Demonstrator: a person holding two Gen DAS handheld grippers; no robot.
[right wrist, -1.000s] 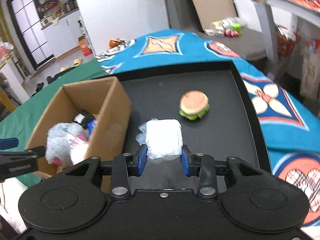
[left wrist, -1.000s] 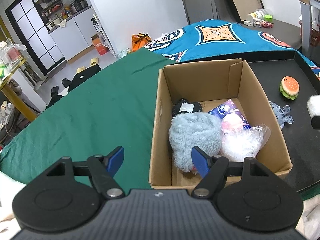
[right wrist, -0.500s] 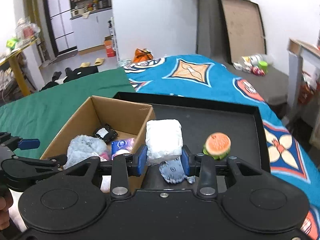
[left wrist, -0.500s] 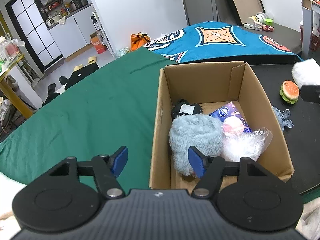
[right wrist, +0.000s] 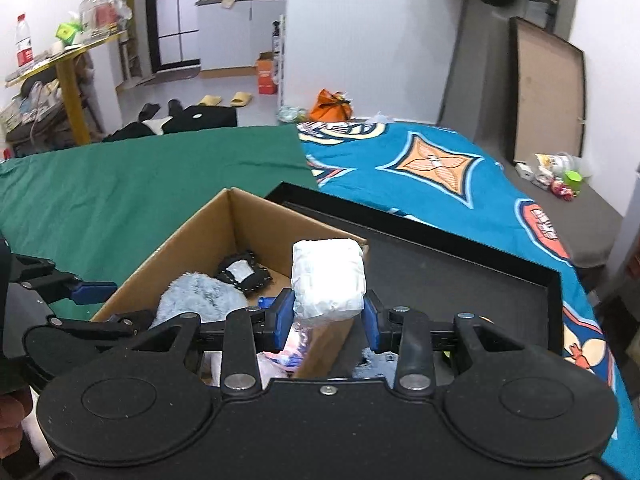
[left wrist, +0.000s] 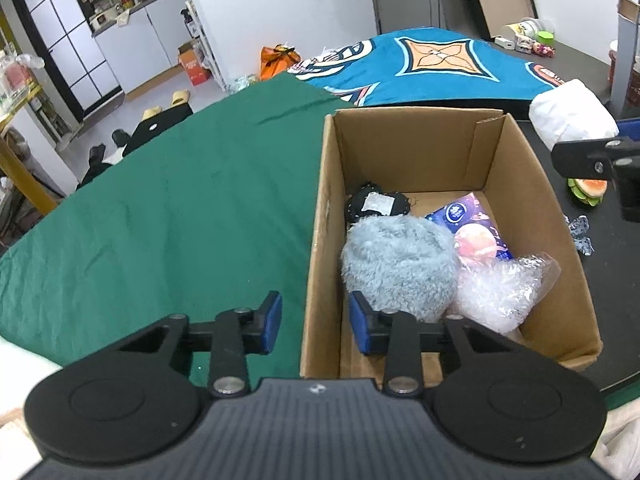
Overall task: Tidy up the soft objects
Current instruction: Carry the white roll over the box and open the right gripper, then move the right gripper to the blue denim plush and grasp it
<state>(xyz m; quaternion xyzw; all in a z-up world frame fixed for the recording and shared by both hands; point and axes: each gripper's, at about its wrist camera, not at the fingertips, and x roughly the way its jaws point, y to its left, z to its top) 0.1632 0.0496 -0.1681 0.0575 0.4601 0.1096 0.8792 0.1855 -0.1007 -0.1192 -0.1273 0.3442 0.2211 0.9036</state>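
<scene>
My right gripper (right wrist: 327,322) is shut on a white wrapped soft pack (right wrist: 328,279) and holds it in the air above the right wall of the cardboard box (right wrist: 188,236); the pack also shows in the left wrist view (left wrist: 570,114). The box (left wrist: 420,140) holds a grey-blue fluffy toy (left wrist: 398,264), a black pouch (left wrist: 378,202), a blue and pink packet (left wrist: 472,228) and a bubble-wrap bundle (left wrist: 500,292). My left gripper (left wrist: 314,322) is open and empty, its fingers either side of the box's left wall at the near end.
A burger toy (left wrist: 588,192) and a small blue-grey toy (left wrist: 580,234) lie on the black tray (right wrist: 460,264) right of the box. A green cloth (left wrist: 160,208) covers the table to the left, a blue patterned cloth (right wrist: 440,176) lies behind.
My right gripper has carried the white pack up from the tray and leftward over the box's right wall. My left gripper has shifted slightly right, and now straddles the box's left wall.
</scene>
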